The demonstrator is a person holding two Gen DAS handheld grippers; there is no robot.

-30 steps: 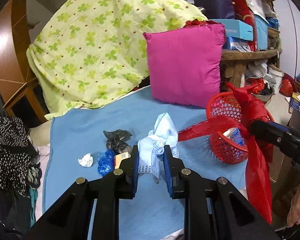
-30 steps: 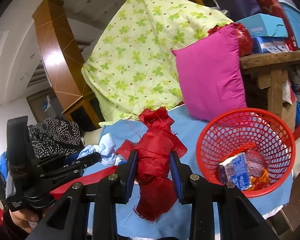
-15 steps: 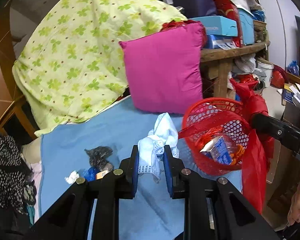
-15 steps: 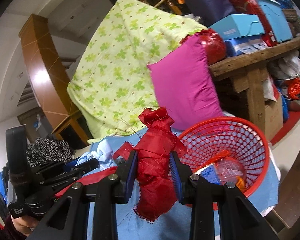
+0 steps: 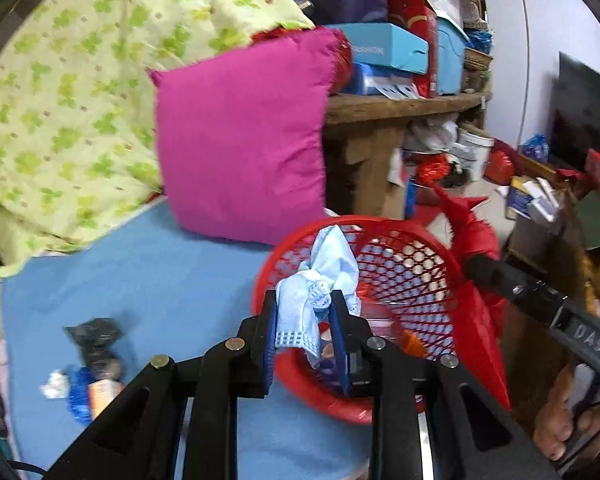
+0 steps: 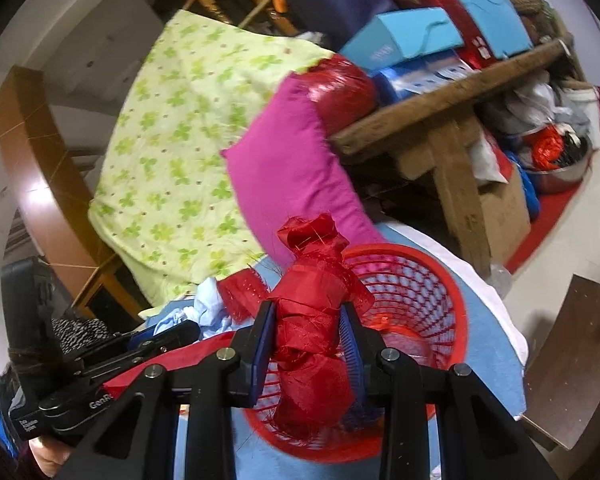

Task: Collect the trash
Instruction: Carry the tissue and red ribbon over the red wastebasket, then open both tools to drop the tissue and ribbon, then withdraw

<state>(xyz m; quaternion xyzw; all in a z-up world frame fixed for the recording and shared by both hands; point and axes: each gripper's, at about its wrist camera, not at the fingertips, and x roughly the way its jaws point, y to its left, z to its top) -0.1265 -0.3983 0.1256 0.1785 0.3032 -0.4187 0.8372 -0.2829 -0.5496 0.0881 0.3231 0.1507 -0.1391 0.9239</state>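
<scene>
My left gripper (image 5: pixel 305 304) holds a crumpled light blue cloth (image 5: pixel 332 264) over the near rim of the red mesh basket (image 5: pixel 380 224). Its jaws are opening, and the pads still touch the cloth. My right gripper (image 6: pixel 309 312) has a knotted red cloth (image 6: pixel 312 280) between its pads just above the basket (image 6: pixel 452 292), and its jaws are opening too. In the left wrist view the red cloth (image 5: pixel 476 240) hangs over the basket's right side. The basket holds a few wrappers, blurred.
The basket stands on a blue sheet (image 5: pixel 160 272) near its right edge. Loose trash lies at the sheet's left: a black wad (image 5: pixel 94 336), a white scrap (image 5: pixel 54 384), a blue wrapper (image 5: pixel 78 396). Behind are a pink pillow (image 5: pixel 240 152), a green-patterned quilt (image 5: pixel 68 100) and a cluttered wooden bench (image 5: pixel 400 104).
Both grippers have swung right with their cloths, from above the sheet to over the basket. The loose trash has slid to the left of the left wrist view.
</scene>
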